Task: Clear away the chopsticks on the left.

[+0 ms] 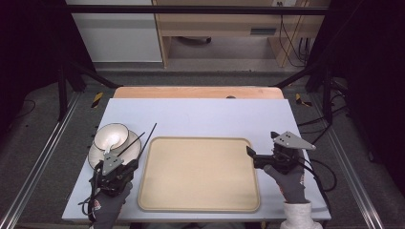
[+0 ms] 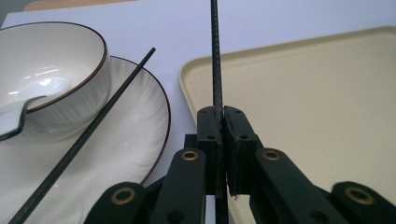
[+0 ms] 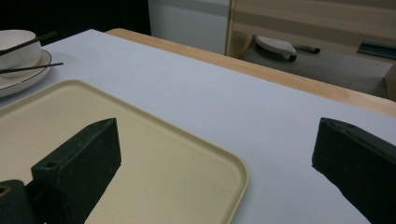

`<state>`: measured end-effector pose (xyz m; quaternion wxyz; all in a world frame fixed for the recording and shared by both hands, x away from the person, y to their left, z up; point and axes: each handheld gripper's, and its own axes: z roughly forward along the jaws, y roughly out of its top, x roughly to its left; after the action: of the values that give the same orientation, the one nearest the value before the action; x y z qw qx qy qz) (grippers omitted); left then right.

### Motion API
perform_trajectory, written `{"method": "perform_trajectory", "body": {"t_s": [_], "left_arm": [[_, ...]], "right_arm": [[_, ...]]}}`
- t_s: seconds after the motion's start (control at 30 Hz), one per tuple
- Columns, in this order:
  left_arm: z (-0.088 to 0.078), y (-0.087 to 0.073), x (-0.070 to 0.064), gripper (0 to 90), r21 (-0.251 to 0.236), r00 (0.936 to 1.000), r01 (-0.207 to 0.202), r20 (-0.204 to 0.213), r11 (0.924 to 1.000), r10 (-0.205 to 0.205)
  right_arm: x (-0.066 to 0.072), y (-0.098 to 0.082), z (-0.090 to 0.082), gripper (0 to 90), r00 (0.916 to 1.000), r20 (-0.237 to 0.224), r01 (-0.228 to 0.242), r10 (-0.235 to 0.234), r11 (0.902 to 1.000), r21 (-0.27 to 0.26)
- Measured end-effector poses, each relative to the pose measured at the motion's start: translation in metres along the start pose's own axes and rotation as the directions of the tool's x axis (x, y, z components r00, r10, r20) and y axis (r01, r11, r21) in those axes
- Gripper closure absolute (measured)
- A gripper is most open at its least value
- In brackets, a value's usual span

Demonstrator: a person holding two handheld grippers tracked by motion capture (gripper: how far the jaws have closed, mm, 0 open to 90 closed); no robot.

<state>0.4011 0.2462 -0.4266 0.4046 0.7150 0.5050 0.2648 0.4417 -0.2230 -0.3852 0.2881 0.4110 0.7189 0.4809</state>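
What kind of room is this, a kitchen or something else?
Probably a lab or workshop set up for recording, not a kitchen. A black metal frame surrounds the pale blue table, cables hang by wooden furniture behind, and hand-held grippers work over a beige plastic tray.

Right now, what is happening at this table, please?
A person holds a gripper in each hand. The left gripper has its jaws shut on one black chopstick beside the tray. The other chopstick lies across the plate, which carries a bowl with a spoon. The right gripper waits open at the tray's right edge.
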Motion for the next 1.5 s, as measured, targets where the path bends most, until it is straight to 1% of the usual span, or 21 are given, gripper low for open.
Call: {"method": "perform_trajectory", "body": {"t_s": [0.07,0.17,0.2,0.23,0.27,0.33,0.4,0.43,0.53,0.57,0.67,0.7,0.73,0.8,0.9,0.93,1.1,1.2,1.3,1.33,1.5], "left_arm": [[0.000,-0.001,-0.003,85.6,-0.003,0.9997,0.025,-0.004,0.9997,-0.025],[0.000,-0.001,-0.007,85.6,-0.007,0.9988,0.049,-0.010,0.9988,-0.049],[0.001,-0.002,-0.011,85.6,-0.014,0.9978,0.065,-0.012,0.9978,-0.065],[0.001,-0.002,-0.011,85.6,-0.014,0.9978,0.065,-0.012,0.9978,-0.065],[0.001,-0.001,-0.016,85.6,-0.017,0.9977,0.066,-0.017,0.9977,-0.066],[0.001,-0.001,-0.019,85.6,-0.019,0.9977,0.063,-0.023,0.9978,-0.064],[0.001,-0.001,-0.026,85.6,-0.024,0.9966,0.074,-0.033,0.9970,-0.075],[0.001,-0.001,-0.026,85.6,-0.024,0.9966,0.074,-0.033,0.9970,-0.075],[0.001,-0.001,-0.033,85.5,-0.027,0.9945,0.076,-0.070,0.9967,-0.078],[0.001,-0.001,-0.033,85.6,-0.027,0.9945,0.076,-0.070,0.9967,-0.078],[0.000,-0.002,-0.036,85.5,-0.039,0.9907,0.101,-0.087,0.9941,-0.104],[0.000,-0.002,-0.036,85.5,-0.039,0.9907,0.101,-0.087,0.9941,-0.104],[0.001,-0.004,-0.039,85.6,-0.048,0.9885,0.120,-0.086,0.9915,-0.124],[0.001,-0.005,-0.041,85.5,-0.048,0.9883,0.117,-0.094,0.9920,-0.121],[0.004,-0.009,-0.045,85.5,-0.052,0.9860,0.128,-0.101,0.9904,-0.133],[0.007,-0.013,-0.048,85.5,-0.049,0.9845,0.142,-0.097,0.9887,-0.146],[0.012,-0.021,-0.054,85.5,-0.041,0.9830,0.149,-0.102,0.9879,-0.153],[0.019,-0.029,-0.057,85.5,-0.017,0.9830,0.147,-0.109,0.9890,-0.148],[0.021,-0.031,-0.058,85.5,-0.013,0.9818,0.151,-0.115,0.9884,-0.152],[0.023,-0.033,-0.058,85.6,-0.008,0.9810,0.150,-0.124,0.9887,-0.149],[0.029,-0.037,-0.058,85.5,0.024,0.9806,0.143,-0.138,0.9894,-0.139]], "right_arm": [[0.001,0.000,0.001,1.5,1.0000,0.002,0.002,-0.002,1.0000,0.002],[0.001,0.000,0.001,1.6,1.0000,0.003,0.001,-0.001,1.0000,-0.001],[0.001,0.000,0.001,1.6,1.0000,0.004,0.005,-0.005,1.0000,0.001],[0.001,0.000,0.001,1.6,1.0000,0.004,0.005,-0.005,1.0000,0.001],[0.001,0.000,0.000,1.6,1.0000,0.006,0.003,-0.003,1.0000,0.001],[0.001,0.000,0.000,1.6,1.0000,0.006,0.003,-0.003,1.0000,-0.002],[0.001,0.000,-0.001,1.7,1.0000,0.004,-0.001,0.002,1.0000,-0.009],[0.001,0.000,-0.001,1.7,1.0000,0.004,-0.001,0.002,1.0000,-0.009],[0.001,0.000,-0.002,1.8,1.0000,0.003,-0.004,0.004,1.0000,-0.009],[0.001,0.000,-0.002,1.8,1.0000,0.004,-0.004,0.004,1.0000,-0.007],[0.000,0.001,-0.002,1.8,1.0000,0.005,-0.003,0.003,0.9999,-0.010],[0.000,0.001,-0.002,1.8,1.0000,0.005,-0.001,0.001,1.0000,-0.009],[0.001,0.001,-0.002,1.8,1.0000,0.002,-0.005,0.005,1.0000,-0.007],[0.001,0.000,-0.002,1.8,1.0000,0.003,-0.005,0.005,1.0000,-0.007],[0.001,0.000,-0.002,1.7,1.0000,0.004,-0.004,0.004,1.0000,-0.009],[0.001,0.000,-0.002,1.6,1.0000,0.006,-0.006,0.006,0.9999,-0.010],[0.001,0.000,-0.001,1.4,1.0000,0.006,-0.007,0.007,0.9999,-0.011],[0.002,0.000,-0.001,1.3,1.0000,-0.001,-0.008,0.008,0.9999,-0.014],[0.002,0.000,0.000,1.3,0.9999,0.001,-0.011,0.011,0.9998,-0.014],[0.002,0.000,0.000,1.3,0.9999,-0.002,-0.014,0.014,0.9998,-0.014],[0.002,0.000,0.001,1.5,1.0000,-0.002,-0.010,0.009,0.9999,-0.010]]}}
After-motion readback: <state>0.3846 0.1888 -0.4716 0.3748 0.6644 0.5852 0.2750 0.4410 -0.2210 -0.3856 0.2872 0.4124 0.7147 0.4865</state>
